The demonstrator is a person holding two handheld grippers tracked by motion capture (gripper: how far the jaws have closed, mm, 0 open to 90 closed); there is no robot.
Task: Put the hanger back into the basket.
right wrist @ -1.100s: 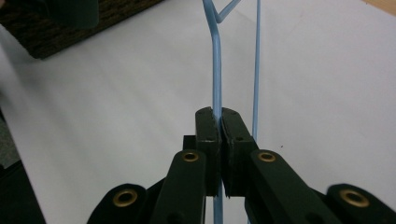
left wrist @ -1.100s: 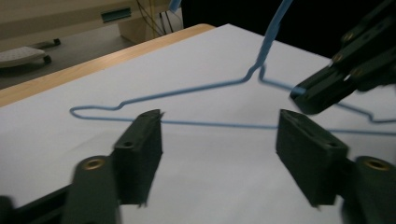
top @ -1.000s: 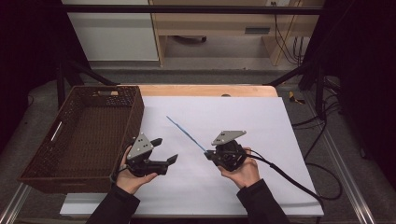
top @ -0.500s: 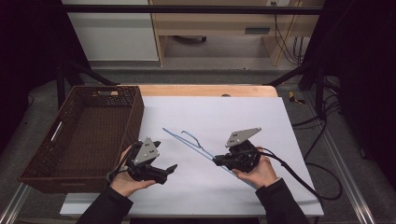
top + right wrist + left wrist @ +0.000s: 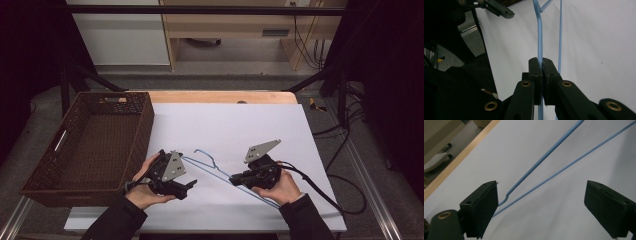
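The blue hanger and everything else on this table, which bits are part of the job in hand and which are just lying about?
In the job:
blue wire hanger, clamped in the right tool
left tool, open beside the hanger's end

Lying about:
brown wicker basket, empty
cables off the table's right edge

Light blue wire hanger [image 5: 220,171]; dark brown woven basket [image 5: 85,145]; white table sheet [image 5: 240,125]; black hand-held grippers, grey plates.

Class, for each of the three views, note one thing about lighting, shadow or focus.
High view: the white table sheet is evenly lit, the room's edges fall to black. Left gripper view: the blue hanger throws a soft shadow on the sheet, and the open jaws look slightly soft. Right gripper view: the person's sleeve is nearly black, while the jaws clamping the hanger wire stay sharp.
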